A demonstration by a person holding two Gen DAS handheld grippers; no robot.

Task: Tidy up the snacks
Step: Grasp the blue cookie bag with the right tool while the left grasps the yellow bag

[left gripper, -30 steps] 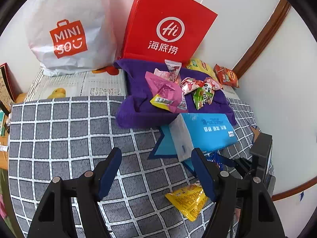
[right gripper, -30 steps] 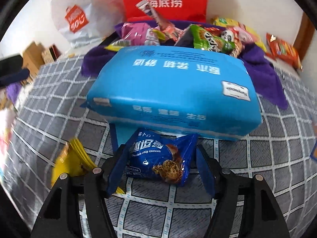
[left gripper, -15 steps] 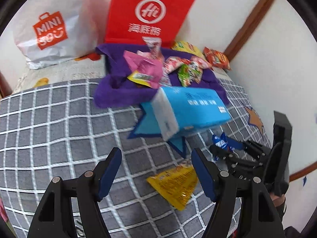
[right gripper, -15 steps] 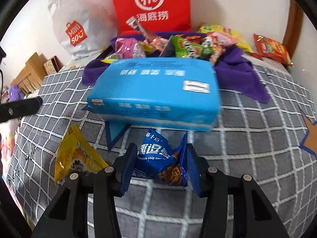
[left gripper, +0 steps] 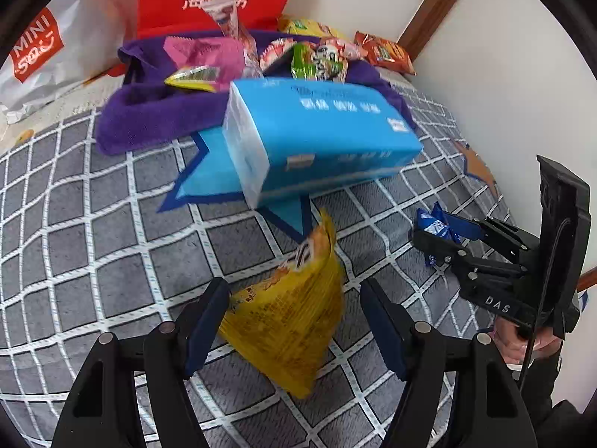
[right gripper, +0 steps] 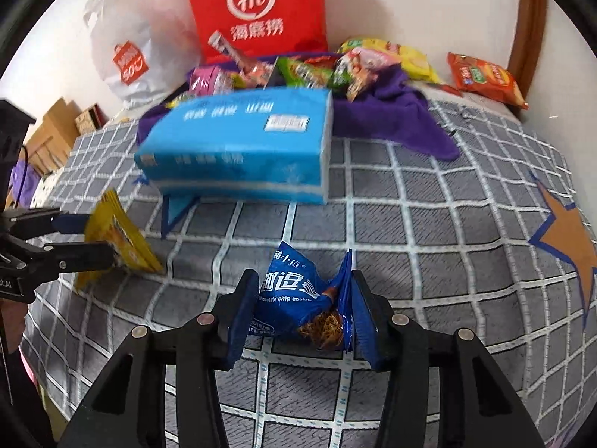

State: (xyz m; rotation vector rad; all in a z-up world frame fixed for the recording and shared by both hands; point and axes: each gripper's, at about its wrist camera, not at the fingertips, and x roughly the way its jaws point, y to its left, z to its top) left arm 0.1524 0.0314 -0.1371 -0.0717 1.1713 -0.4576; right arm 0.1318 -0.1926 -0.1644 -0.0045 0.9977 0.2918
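1. A grey checked bedspread (right gripper: 429,224) is seen reaching a white wall on the right, with bare cloth lying open between the two grippers.
2. A blue tissue pack (left gripper: 321,130) is set across the middle, just in front of a purple towel (left gripper: 149,112).
3. On the towel a heap of snack packets (right gripper: 306,71) is piled; a red paper bag (right gripper: 257,7) and a white plastic bag (right gripper: 130,48) are stood behind it against the wall.
4. The left gripper (left gripper: 294,321) is held open around a yellow snack packet (left gripper: 291,321); whether its pads touch cannot be told.
5. The right gripper (right gripper: 304,313) has just been closing and is clamped on a blue cookie packet (right gripper: 298,298), crumpled between the pads.
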